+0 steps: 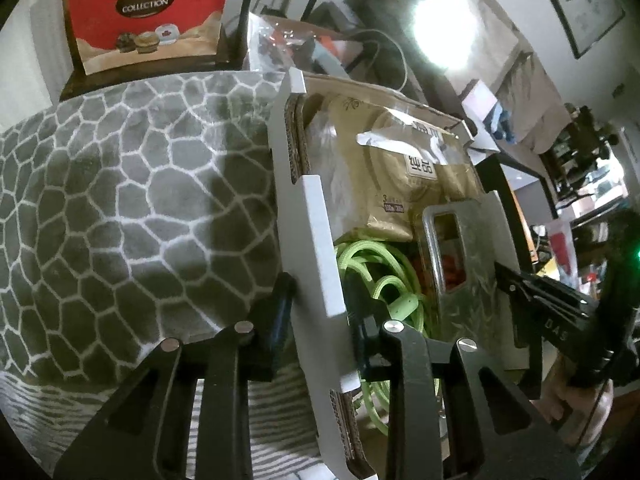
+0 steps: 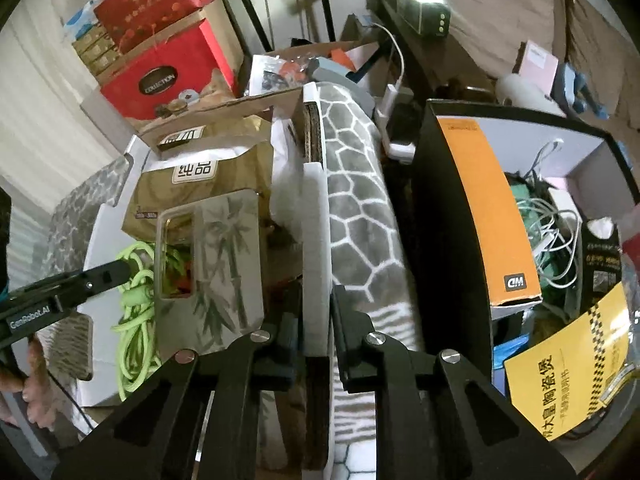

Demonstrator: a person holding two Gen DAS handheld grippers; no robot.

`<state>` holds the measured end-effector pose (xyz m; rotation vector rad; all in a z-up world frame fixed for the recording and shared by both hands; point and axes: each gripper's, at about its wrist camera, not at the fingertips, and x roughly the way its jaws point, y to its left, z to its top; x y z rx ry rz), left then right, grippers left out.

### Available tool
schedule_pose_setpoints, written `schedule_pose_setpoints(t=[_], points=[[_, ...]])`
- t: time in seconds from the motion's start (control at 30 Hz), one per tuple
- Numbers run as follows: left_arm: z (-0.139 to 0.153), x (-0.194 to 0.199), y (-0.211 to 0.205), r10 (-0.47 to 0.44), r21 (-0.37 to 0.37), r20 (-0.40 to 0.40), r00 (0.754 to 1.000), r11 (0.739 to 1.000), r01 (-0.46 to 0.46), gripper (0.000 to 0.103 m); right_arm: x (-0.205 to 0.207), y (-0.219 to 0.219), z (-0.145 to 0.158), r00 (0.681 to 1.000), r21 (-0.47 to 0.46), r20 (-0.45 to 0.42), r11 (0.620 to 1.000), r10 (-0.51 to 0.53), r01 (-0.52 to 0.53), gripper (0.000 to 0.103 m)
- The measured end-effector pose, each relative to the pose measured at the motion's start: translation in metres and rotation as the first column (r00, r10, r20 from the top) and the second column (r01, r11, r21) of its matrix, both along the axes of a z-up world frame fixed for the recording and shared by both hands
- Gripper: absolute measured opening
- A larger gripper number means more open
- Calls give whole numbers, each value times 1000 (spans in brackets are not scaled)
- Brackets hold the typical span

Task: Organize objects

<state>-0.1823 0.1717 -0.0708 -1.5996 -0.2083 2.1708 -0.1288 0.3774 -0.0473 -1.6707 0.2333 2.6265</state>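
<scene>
One box, green cable inside

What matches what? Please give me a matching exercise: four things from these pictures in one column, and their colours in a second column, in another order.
Things:
1. coiled cable
2. phone case
3. blanket
4. COLLECTION box

Colours:
A. grey with a white cell pattern
B. red with a dark oval label
C. bright green
D. pale with a bamboo print

Pairs: 1-C, 2-D, 3-A, 4-B
</scene>
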Motion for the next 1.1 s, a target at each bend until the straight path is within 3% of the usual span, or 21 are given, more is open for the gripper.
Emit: schedule_pose_setpoints(t=[0.1,0.4,0.73,1.03,1.1], points=[[5,5,-3,28,-28,-18,999,999,-28,25,-2,-8,1,1000,22,1,1000,22,-22,16],[26,21,-54,143,-12,-58,988,989,-144,27,-17,-50,10,989,24,-33,990,143,-142,16],[11,33,-124,360,57,-12,933,932,-359,29,-48,-110,4,955,-2,-40,956,295,-295,16],[-9,34,-130,382,78,33,924,920,-383,29,-61,-116,-5,954,-12,-62,955,294,-295,16],[-9,33,-132,377,93,53,925,920,-381,33,-58,-114,-2,955,-6,-72,958,287,-288,18]])
